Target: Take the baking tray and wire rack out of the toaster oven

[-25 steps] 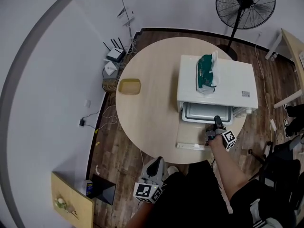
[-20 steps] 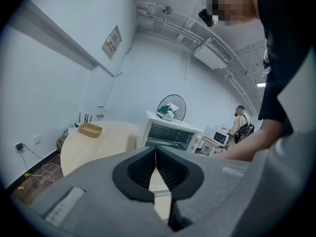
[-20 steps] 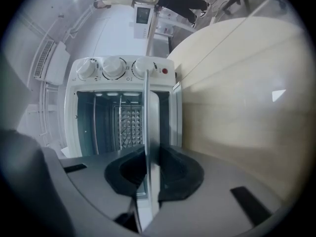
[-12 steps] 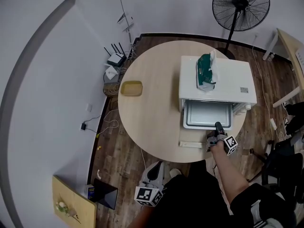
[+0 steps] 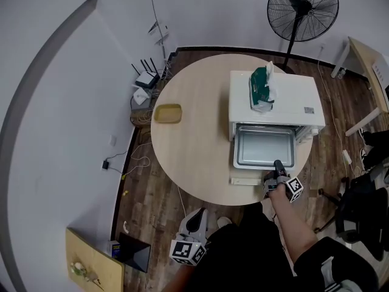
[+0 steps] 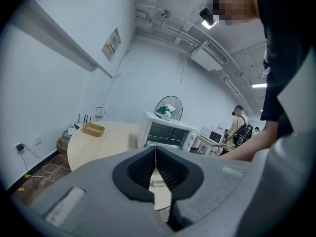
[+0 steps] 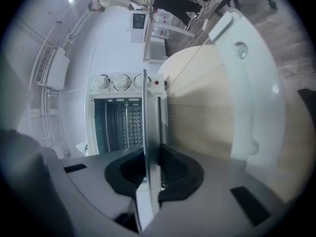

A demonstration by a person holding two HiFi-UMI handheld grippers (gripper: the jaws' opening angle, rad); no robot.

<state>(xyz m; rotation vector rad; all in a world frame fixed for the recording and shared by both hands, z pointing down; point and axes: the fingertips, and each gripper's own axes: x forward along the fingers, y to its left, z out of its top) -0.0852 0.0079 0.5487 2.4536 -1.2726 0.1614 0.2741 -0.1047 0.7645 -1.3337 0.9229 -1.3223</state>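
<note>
A white toaster oven [image 5: 273,105] stands on the round table [image 5: 188,145], its door [image 5: 246,182] folded down flat. The grey baking tray [image 5: 263,149] sticks out of the oven mouth over the door. My right gripper [image 5: 277,170] is shut on the tray's near rim. In the right gripper view the tray [image 7: 145,132] runs edge-on between the pads, with the dark oven cavity [image 7: 123,125] behind. I cannot make out the wire rack. Off the table, close to my body, my left gripper [image 5: 196,214] hangs shut and empty [image 6: 156,169].
A green and white bag [image 5: 261,90] lies on top of the oven. A yellow dish [image 5: 167,112] sits at the table's left edge. A standing fan [image 5: 301,8] is behind the table, routers and cables [image 5: 144,81] on the floor at left.
The baking tray has slid further out of the oven toward me, drawn by my right gripper. The left gripper stays low by my body, shifted slightly.
</note>
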